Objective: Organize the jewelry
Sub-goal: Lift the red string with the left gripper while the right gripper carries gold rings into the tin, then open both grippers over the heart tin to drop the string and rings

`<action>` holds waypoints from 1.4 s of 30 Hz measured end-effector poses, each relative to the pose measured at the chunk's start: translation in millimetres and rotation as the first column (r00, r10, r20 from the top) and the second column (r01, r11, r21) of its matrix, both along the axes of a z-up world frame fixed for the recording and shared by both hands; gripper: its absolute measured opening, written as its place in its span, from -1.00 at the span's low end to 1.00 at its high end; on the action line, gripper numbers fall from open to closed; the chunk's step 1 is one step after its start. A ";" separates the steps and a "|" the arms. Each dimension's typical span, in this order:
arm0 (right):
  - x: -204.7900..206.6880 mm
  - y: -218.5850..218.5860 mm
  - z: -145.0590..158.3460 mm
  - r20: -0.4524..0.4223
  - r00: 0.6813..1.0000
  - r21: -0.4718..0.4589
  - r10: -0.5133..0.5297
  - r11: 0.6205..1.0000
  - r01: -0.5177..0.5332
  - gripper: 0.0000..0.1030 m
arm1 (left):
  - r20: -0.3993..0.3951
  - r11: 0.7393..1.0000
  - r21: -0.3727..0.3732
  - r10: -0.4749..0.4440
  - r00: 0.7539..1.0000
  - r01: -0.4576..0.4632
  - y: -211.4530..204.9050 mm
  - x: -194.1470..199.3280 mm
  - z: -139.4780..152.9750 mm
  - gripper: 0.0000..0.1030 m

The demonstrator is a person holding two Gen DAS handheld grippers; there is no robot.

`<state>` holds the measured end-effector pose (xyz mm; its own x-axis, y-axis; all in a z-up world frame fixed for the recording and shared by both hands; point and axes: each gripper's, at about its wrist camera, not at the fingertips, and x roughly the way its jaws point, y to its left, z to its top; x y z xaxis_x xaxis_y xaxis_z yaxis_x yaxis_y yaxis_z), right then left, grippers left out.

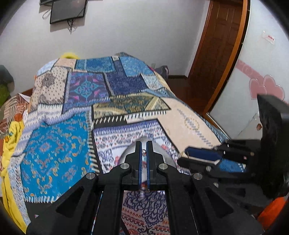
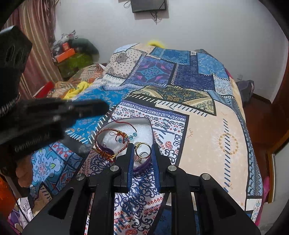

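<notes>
Jewelry is seen gathered in a white heart-shaped tray [image 2: 144,126] lying on a patchwork bedspread [image 2: 216,130], at lower centre of the right wrist frame. In the tray, a red cord with blue beads [image 2: 126,136] lies across the middle; a red braided bracelet [image 2: 103,133] is draped over the tray's left rim, with a purple bracelet [image 2: 106,150] just beside it. A gold ring [image 2: 142,151] is seen at the tray's lower edge.

The right gripper [image 2: 142,157] is held parted, its blue-padded fingers [image 2: 131,162] standing to either side of the gold ring; contact with the ring cannot be confirmed.

The left gripper [image 1: 144,153] is shown at lower centre of the left wrist frame, its jaws drawn nearly together. A thin beaded strand [image 1: 144,154] is seen in the narrow gap between the pads; whether it is pinched cannot be told. The tray [image 1: 157,146] is partly visible behind the fingers. The same gripper appears blurred at left of the right wrist frame.

A dark screen [image 2: 149,5] is mounted on the wall at upper centre. A wooden door [image 1: 216,45] is noted at upper right of the left wrist frame.
</notes>
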<state>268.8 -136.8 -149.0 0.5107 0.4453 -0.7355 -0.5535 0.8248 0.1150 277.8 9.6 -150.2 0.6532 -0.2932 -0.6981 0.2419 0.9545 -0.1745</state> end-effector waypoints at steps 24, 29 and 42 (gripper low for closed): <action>9.4 29.7 -18.1 -0.056 0.997 -0.091 0.062 0.994 -0.067 -0.66 | -0.018 0.998 0.066 -0.019 1.000 0.020 4.7 -15.5 -11.0 -0.95; 3.5 30.4 -11.2 -0.029 0.998 -0.109 0.056 0.992 -0.059 -0.64 | -0.013 0.997 0.071 -0.005 1.000 0.006 6.6 -21.1 -7.1 -0.87; -32.9 20.6 26.1 0.043 0.998 -0.088 0.039 0.995 -0.035 -0.56 | 0.041 0.994 0.089 0.065 0.997 -0.068 16.2 -60.2 19.3 -0.35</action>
<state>235.9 -116.2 -122.9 0.5283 0.3992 -0.7494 -0.5867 0.8096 0.0177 217.5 25.7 -130.8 0.6960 -0.1850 -0.6938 0.1823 0.9801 -0.0784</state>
